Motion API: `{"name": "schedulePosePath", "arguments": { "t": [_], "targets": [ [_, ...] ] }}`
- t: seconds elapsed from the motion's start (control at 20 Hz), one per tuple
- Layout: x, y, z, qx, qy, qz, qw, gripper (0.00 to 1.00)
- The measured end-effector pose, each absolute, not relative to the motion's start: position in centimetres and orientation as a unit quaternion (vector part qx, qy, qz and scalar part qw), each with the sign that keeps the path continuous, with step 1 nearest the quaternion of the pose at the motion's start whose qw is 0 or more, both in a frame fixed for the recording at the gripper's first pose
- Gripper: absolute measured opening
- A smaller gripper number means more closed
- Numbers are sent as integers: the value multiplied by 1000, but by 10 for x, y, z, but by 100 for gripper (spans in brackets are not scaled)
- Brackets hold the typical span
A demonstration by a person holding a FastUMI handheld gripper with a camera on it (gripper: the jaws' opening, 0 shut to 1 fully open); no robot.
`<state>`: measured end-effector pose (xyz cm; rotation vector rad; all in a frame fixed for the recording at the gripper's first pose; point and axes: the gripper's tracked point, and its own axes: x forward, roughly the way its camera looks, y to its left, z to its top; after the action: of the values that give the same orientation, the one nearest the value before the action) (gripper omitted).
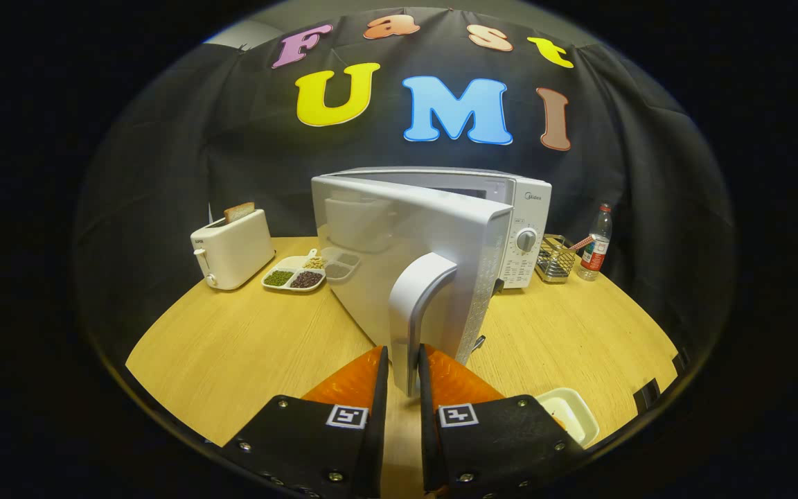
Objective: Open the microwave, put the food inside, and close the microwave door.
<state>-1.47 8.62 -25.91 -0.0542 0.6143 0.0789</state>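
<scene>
A white microwave (520, 222) stands at the back of the wooden table (233, 346). Its door (399, 256) is swung partly open toward me, hinged on the left. The door's curved handle (416, 305) runs down between my two fingers, and my gripper (403, 360) is shut on the handle's lower end. A small white dish (571, 410) of food sits on the table just right of my right finger, partly hidden by it. The microwave's inside is hidden behind the door.
A white toaster (233, 248) with a bread slice stands at the back left. A divided plate (298, 274) of beans lies beside it. Right of the microwave are a wire rack (555, 260) and a water bottle (596, 242).
</scene>
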Motion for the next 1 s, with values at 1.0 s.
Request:
{"name": "schedulePosePath", "arguments": {
  "t": [1.0],
  "targets": [
    [-76,224,-267,-62,321,184,927,23]
  ]
}}
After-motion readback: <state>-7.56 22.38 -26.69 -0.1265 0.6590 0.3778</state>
